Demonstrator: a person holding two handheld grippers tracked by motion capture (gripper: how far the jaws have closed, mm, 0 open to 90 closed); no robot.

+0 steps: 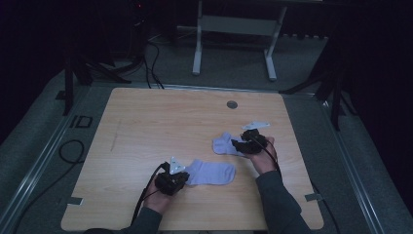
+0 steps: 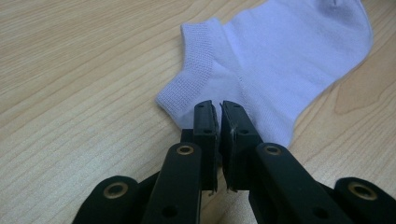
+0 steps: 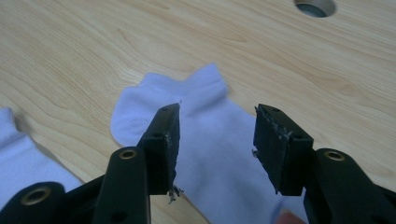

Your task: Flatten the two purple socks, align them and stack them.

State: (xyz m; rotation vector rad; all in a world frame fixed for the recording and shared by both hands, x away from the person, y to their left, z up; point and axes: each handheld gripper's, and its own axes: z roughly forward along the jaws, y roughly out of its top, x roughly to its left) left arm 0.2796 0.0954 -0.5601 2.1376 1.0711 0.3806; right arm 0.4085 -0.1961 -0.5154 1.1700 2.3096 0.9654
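Two pale lilac ankle socks lie flat on the wooden table (image 1: 146, 122). The nearer sock (image 1: 212, 172) (image 2: 280, 56) has its cuff end toward my left gripper (image 1: 182, 176) (image 2: 218, 109), whose jaws stand almost together, pinching the sock's edge just below the ribbed cuff. The farther sock (image 1: 224, 144) (image 3: 210, 140) lies under my right gripper (image 1: 237, 145) (image 3: 217, 116), which hovers over it with jaws wide apart and nothing pressed between them. A corner of the nearer sock (image 3: 18, 154) appears at the left edge of the right gripper view.
A round cable hole (image 1: 232, 104) (image 3: 315, 5) sits in the table's far middle. Cables trail from both grippers toward the near edge. Beyond the table stand a white frame (image 1: 234, 29) and dark stands on grey floor.
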